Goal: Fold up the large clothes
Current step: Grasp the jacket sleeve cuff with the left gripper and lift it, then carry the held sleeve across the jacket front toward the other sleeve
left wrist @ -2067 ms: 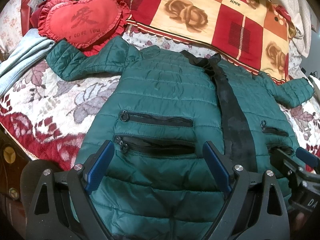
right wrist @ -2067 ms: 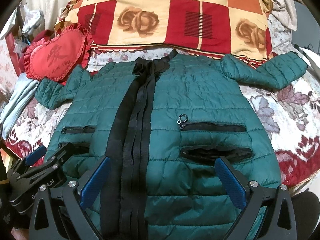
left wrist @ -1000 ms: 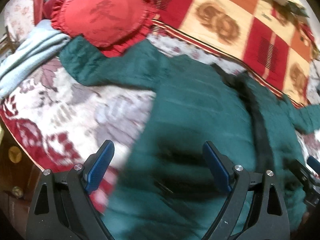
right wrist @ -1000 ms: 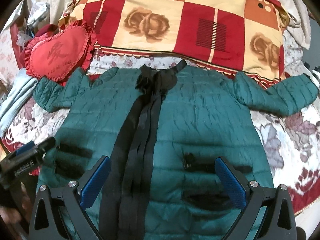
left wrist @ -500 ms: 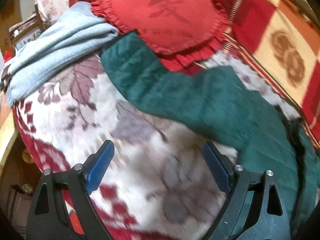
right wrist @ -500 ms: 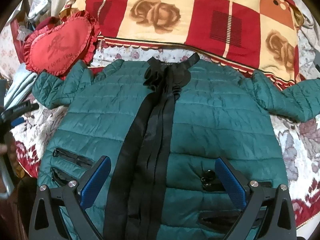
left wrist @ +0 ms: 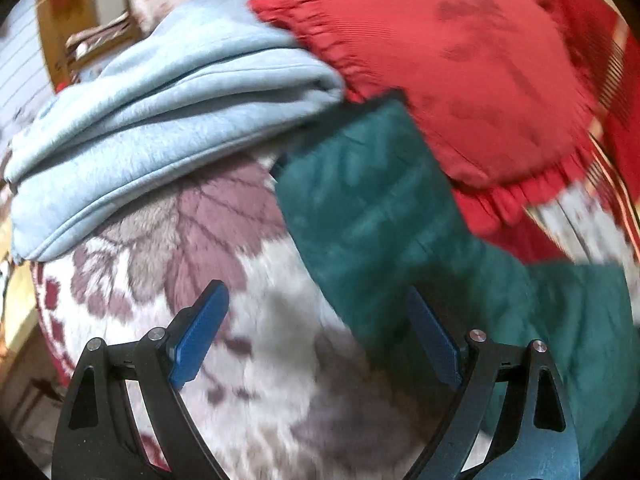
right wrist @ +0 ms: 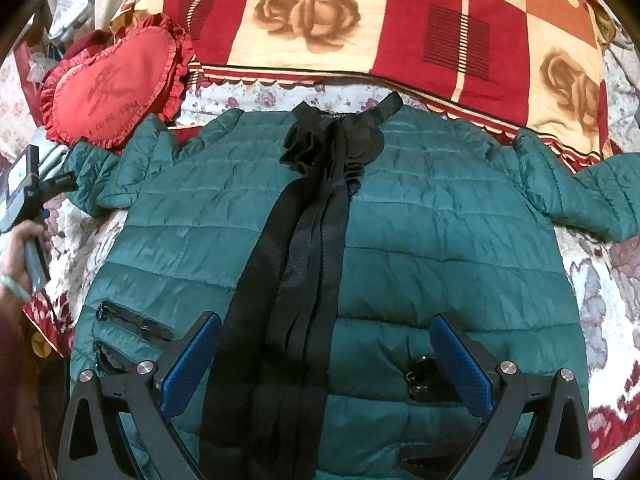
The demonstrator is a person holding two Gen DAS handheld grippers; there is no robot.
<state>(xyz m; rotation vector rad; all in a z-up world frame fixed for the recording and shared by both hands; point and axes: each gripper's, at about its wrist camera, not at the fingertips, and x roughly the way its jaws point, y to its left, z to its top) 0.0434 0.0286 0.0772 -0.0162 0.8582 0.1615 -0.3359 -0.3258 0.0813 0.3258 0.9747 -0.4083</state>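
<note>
The right gripper [right wrist: 325, 364] hangs with its blue pads spread wide over the lower front of the dark green quilted puffer jacket [right wrist: 420, 240], which lies flat, face up, on the floral bedspread [right wrist: 600, 292]. Only this view shows the whole jacket and its black centre strip [right wrist: 304, 264]. The left gripper [left wrist: 320, 336], equally wide and empty, hovers near the jacket's sleeve [left wrist: 372, 208]. Beyond lie a folded pale blue cloth [left wrist: 160, 120] and a red heart-shaped frilled cushion [left wrist: 460, 72].
</note>
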